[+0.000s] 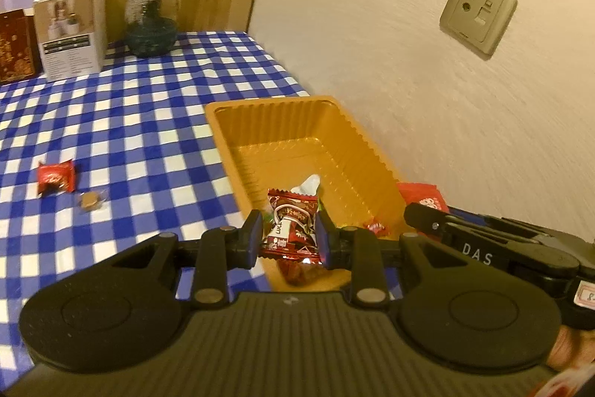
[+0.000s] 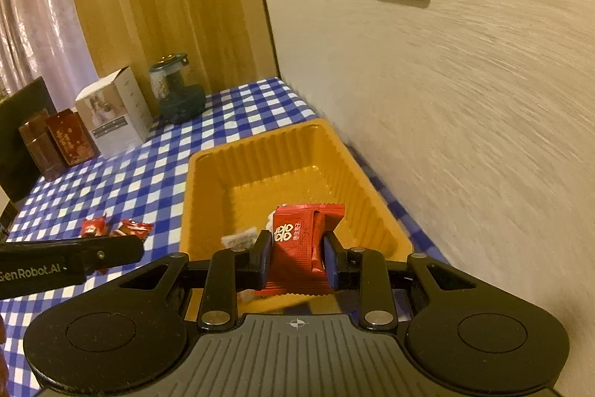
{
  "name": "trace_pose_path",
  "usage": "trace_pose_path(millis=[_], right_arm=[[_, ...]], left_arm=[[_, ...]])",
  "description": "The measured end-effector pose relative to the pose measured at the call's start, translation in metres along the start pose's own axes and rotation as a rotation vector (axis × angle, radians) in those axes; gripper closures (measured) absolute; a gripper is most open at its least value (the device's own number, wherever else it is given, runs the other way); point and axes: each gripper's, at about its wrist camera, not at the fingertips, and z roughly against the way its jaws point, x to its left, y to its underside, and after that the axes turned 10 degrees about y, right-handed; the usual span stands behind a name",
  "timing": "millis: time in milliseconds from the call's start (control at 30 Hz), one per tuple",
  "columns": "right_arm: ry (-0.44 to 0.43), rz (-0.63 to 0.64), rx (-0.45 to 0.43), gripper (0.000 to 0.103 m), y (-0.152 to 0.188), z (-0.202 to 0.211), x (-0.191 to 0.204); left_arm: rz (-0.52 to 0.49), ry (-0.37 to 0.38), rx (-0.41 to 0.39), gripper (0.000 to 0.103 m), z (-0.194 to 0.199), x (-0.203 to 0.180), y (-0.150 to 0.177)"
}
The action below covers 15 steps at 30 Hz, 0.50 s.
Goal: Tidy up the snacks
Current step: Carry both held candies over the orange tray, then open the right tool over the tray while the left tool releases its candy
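Both tongs are hovering over the near end of the orange tray (image 1: 297, 121), the left tongs (image 1: 288, 237) clamped on a dark red candy (image 1: 292, 226), the right tongs (image 2: 297, 253) clamped on a bright red packet (image 2: 301, 240). Best now is lowering each inside the walls before letting go, one at a time. Two sweets (image 1: 55, 177) are waiting on the checked tabletop (image 1: 130, 121); a jar (image 1: 150, 21) and boxes (image 1: 70, 25) are standing against the wooden panel.

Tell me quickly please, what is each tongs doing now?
Left tongs: closed on a dark red candy.
Right tongs: closed on a red snack packet.
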Motion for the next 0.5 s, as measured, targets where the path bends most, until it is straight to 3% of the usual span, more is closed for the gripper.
trace_pose_path(millis=[300,500], right_arm=[[0.023,-0.027,0.021,0.074,-0.01,-0.033,-0.012],[0.027,-0.032,0.027,0.074,-0.01,-0.039,-0.016]], left_arm=[[-0.005,0.03,0.018,0.077,-0.047,0.0,-0.012],[-0.027,0.026,0.022,0.071,-0.057,0.004,-0.014]])
